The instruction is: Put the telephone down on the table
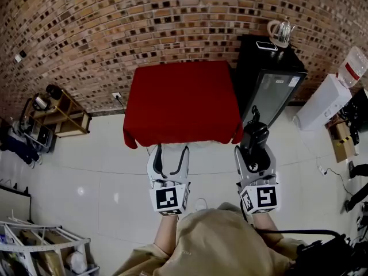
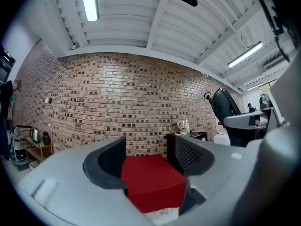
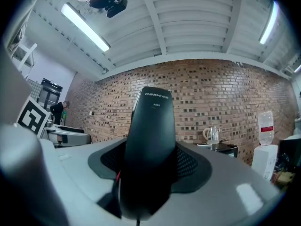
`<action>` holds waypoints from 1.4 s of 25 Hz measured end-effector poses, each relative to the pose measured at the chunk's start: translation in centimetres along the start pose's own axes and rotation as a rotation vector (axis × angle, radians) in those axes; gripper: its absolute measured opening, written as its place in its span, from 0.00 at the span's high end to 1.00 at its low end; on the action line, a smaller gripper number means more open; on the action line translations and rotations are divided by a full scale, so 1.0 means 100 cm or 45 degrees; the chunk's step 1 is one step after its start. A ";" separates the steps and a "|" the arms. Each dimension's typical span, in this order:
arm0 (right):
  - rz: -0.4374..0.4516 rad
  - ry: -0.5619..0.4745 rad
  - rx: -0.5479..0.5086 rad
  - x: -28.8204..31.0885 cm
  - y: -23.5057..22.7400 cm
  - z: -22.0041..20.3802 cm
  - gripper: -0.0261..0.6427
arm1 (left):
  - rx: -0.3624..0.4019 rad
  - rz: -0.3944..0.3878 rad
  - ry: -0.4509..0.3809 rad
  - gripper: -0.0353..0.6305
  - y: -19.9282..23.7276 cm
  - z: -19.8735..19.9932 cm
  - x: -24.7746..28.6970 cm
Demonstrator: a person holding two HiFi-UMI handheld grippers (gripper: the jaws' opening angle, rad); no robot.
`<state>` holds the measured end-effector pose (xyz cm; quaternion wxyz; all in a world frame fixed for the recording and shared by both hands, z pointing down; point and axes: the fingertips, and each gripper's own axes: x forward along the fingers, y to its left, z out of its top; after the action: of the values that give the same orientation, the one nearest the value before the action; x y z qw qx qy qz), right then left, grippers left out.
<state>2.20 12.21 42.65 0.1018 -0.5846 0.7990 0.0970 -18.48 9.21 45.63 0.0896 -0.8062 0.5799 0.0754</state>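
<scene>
Brick-walled room, red worktop [image 1: 181, 102] ahead | right gripper [image 1: 253, 149] jaws clamp telephone handset [image 3: 150, 140] | left gripper [image 1: 169, 154] jaws apart, empty | lay flat — grip perhaps low

A table [image 1: 183, 102] stands before the wall [image 1: 172, 16], with a cabinet [image 1: 270, 82] bearing a kettle [image 1: 280, 32] at its right.

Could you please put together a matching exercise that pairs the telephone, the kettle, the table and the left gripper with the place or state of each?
Things:
1. telephone
2. kettle
3. left gripper
4. table

Places or states:
A. stands on top of the black cabinet
B. jaws apart, nothing between them
C. clamped in the right gripper
D. draped in red cloth, in front of the brick wall

Pairs: 1-C, 2-A, 3-B, 4-D
</scene>
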 end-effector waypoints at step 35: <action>0.170 -0.028 0.214 0.273 -0.194 -0.112 0.55 | 0.099 0.083 0.094 0.48 -0.011 -0.076 0.312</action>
<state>12.08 -21.59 45.22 0.1525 -0.5184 0.8404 0.0427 -7.50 -20.94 46.07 0.0967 -0.7851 0.6112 0.0260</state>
